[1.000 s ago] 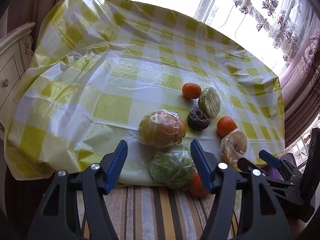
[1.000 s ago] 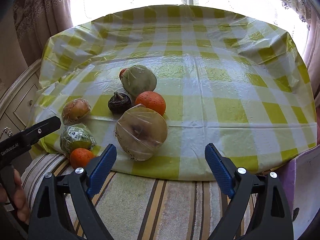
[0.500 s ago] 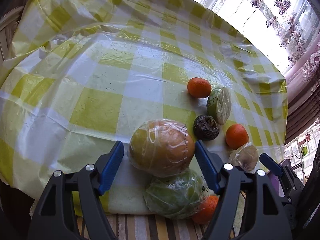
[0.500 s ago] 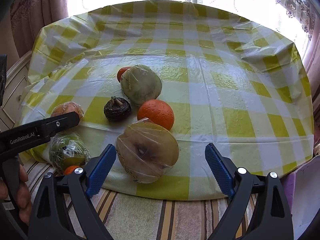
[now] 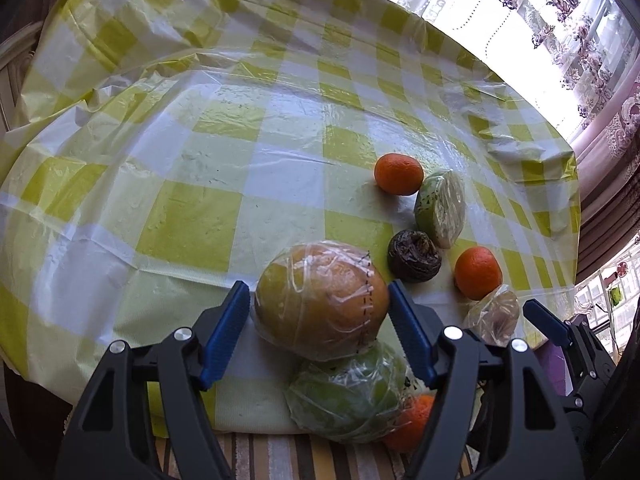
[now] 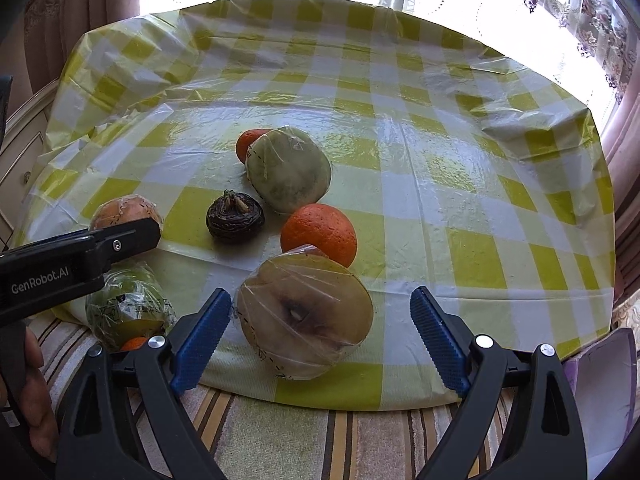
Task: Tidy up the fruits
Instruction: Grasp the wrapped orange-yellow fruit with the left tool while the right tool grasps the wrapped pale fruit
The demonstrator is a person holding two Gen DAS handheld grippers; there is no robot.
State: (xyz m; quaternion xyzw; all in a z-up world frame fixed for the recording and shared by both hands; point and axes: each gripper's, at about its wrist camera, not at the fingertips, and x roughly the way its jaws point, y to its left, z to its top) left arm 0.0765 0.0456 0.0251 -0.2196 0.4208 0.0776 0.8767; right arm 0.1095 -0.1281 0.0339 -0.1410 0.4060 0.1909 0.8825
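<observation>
Fruits lie near the front edge of a yellow-checked tablecloth [image 5: 192,224]. My left gripper [image 5: 320,332] is open with its blue pads on either side of a plastic-wrapped orange-yellow fruit [image 5: 322,306], close to it. Below it lie a wrapped green fruit [image 5: 348,396] and an orange [image 5: 412,420]. My right gripper [image 6: 320,336] is open around a wrapped cut pale fruit [image 6: 304,316], with a gap on the right side. Behind are an orange [image 6: 320,234], a dark round fruit [image 6: 235,216], a wrapped pale green fruit [image 6: 288,168] and another orange [image 6: 248,142].
A striped cloth [image 6: 280,440] covers the front below the tablecloth. A white cabinet [image 6: 20,148] stands at the left. Curtained windows [image 6: 520,8] are behind the table. The left gripper's body [image 6: 76,268] shows in the right wrist view.
Both grippers have moved forward toward the fruits. The left gripper's pads now flank the wrapped orange-yellow fruit; the right gripper's pads have come around the wrapped cut fruit.
</observation>
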